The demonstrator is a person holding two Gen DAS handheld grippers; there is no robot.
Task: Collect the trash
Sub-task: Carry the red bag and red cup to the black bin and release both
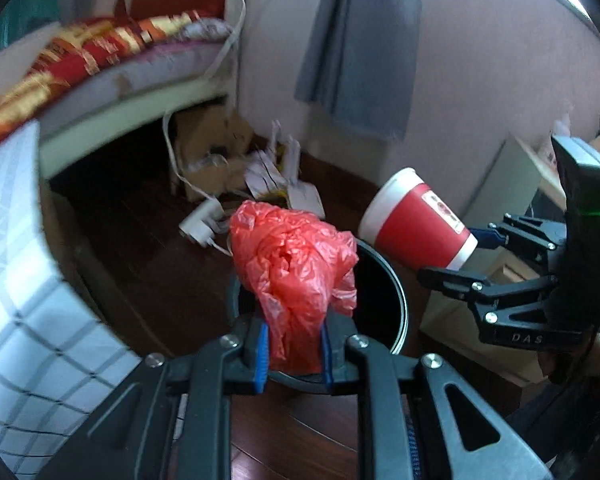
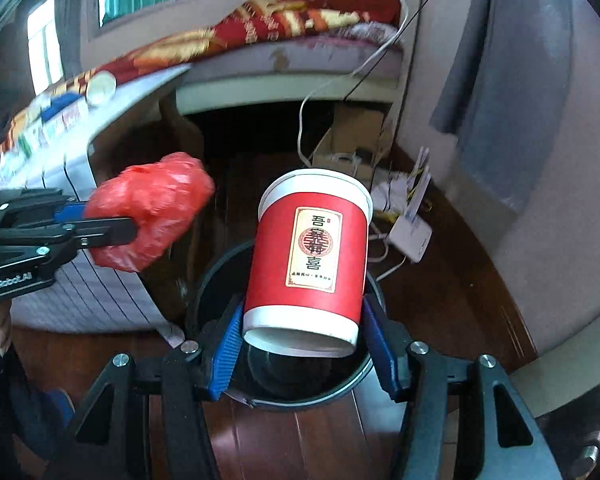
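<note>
My left gripper [image 1: 294,354] is shut on a crumpled red plastic bag [image 1: 296,264] and holds it above the near rim of a round black trash bin [image 1: 396,300]. My right gripper [image 2: 304,344] is shut on a red paper cup [image 2: 312,252] with a white rim and a label, held over the bin [image 2: 216,276]. In the left wrist view the cup [image 1: 416,220] hangs tilted above the bin's right side, held by the right gripper [image 1: 466,254]. In the right wrist view the bag [image 2: 152,212] and left gripper [image 2: 100,228] are at the left.
The bin stands on a dark wood floor [image 2: 440,288]. A bed with a red patterned cover [image 1: 100,48] is behind. A checked cloth [image 1: 16,280] hangs at the left. Cardboard boxes [image 1: 212,144], white cables, a white charger [image 1: 202,218] and papers [image 1: 276,176] lie near the wall.
</note>
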